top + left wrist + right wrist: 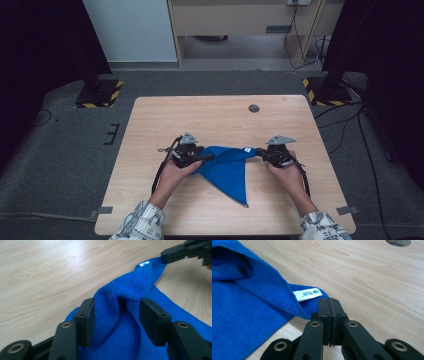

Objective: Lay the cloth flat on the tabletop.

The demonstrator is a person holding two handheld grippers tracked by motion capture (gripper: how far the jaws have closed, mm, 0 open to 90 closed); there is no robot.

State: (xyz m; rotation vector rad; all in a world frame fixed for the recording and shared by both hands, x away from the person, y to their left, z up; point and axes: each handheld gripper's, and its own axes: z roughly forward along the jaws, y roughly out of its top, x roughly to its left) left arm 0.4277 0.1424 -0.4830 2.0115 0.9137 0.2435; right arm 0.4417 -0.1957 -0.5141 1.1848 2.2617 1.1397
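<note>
Blue microfibre cloth (pixel 227 167) on bench (pixel 150 125): long edge left-right, tip toward person. Right hand-held gripper (pixel 329 305) clenched on labelled corner; left hand-held gripper (pixel 117 315) released, straddling fold.

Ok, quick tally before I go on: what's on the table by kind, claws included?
Blue microfibre cloth with a white label: 1
Black two-jaw claws: 2, left claw open astride a cloth fold, right claw shut on the cloth corner by the label
Round grey grommet hole in the light wooden table: 1
Total: 4

Far table (pixel 210 112) bare; cloth (pixel 227 170) blocks centre.
</note>
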